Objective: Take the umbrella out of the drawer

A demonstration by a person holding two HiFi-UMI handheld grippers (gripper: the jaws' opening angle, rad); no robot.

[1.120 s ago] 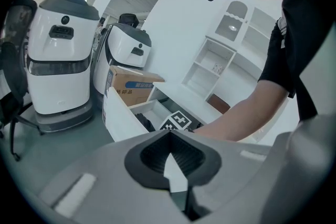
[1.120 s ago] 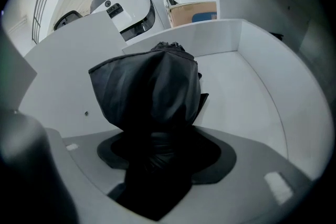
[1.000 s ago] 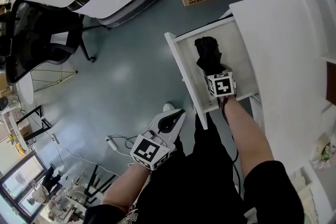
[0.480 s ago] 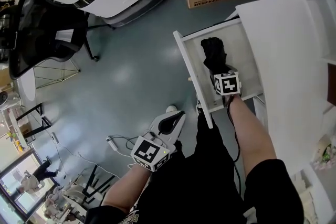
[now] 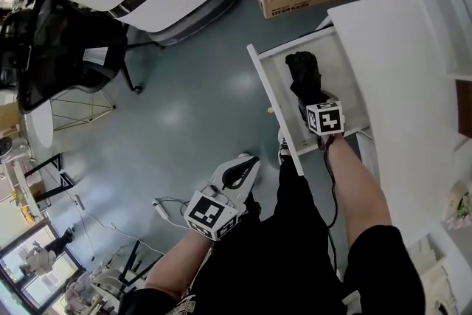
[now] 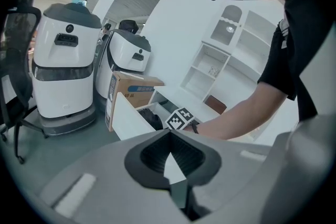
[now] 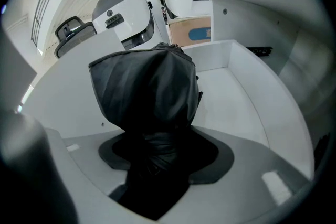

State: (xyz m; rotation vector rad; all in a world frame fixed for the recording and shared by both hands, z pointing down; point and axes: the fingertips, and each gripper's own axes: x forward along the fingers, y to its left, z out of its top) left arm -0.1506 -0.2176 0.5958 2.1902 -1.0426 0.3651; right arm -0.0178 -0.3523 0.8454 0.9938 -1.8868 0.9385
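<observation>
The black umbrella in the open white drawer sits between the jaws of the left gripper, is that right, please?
Not quite: the black umbrella in the open white drawer sits between the jaws of the right gripper, which have just been closing onto it, as the right gripper view shows.

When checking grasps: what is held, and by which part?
The right gripper holds the black umbrella by its bunched near end, its jaws having just closed further on it; the left gripper holds nothing.
</observation>
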